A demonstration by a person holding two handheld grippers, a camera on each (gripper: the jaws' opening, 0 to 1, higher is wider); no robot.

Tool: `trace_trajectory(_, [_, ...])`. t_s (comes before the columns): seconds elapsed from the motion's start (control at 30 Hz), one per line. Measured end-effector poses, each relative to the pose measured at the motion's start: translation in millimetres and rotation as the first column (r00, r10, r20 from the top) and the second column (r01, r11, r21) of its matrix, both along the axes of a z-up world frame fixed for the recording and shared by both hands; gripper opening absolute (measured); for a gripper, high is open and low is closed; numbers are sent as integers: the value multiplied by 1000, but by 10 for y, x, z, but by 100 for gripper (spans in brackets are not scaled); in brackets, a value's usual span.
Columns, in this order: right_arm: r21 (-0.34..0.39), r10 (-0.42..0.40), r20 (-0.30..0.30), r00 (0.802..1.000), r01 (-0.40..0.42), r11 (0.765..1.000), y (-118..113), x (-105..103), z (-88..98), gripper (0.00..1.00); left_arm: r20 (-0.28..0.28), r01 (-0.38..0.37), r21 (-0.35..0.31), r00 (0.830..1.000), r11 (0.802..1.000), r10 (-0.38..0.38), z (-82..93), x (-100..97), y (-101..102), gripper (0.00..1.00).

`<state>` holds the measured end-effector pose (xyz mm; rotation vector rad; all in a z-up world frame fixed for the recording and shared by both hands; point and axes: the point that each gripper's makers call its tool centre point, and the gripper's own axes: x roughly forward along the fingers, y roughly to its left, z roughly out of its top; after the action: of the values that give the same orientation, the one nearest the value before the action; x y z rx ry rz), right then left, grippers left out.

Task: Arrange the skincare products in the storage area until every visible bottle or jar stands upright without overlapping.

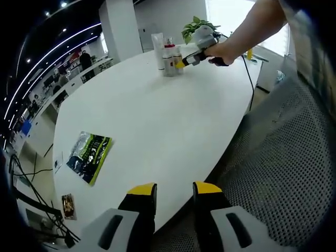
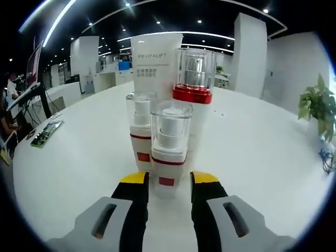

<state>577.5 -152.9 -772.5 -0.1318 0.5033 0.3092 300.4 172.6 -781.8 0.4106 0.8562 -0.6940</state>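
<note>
**Skincare cluster on white surface**

Right hand-held gripper (image 2: 169, 185): jaws set around the base of a small clear-capped pump bottle (image 2: 169, 152), standing upright. Behind it are grouped a second pump bottle (image 2: 140, 134), a red-collared bottle (image 2: 193, 79) and a white tube (image 2: 155, 58). Left hand-held gripper (image 1: 175, 193): narrowly parted, empty, held over the surface (image 1: 157, 131) edge near a green packet (image 1: 89, 155).

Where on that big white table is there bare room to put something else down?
The widest bare stretch of the white table lies between the green packet near one edge and the cluster of skincare bottles at the far end. It is crowded at that cluster, where the right gripper reaches in beside the potted plant.
</note>
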Motion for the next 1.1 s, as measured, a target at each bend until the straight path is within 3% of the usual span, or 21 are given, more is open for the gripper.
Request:
trace_trajectory(0.3, [1,-7,-16,1000,7,1000,-18,-55,-21,32,3,1,0,1000,1000,-1,6,2,-2,28])
trace_trajectory(0.6, [25,-20,-33,999,21,999,-26,-81,-36,21,0,7,-2,1000,1000,-7,2,-4,-13,28])
trace_trajectory(1.1, [33,-91,-27,995,92,995,-128,7,43,17,-5,8,7,1000,1000,-8,-13,-11,-2,28])
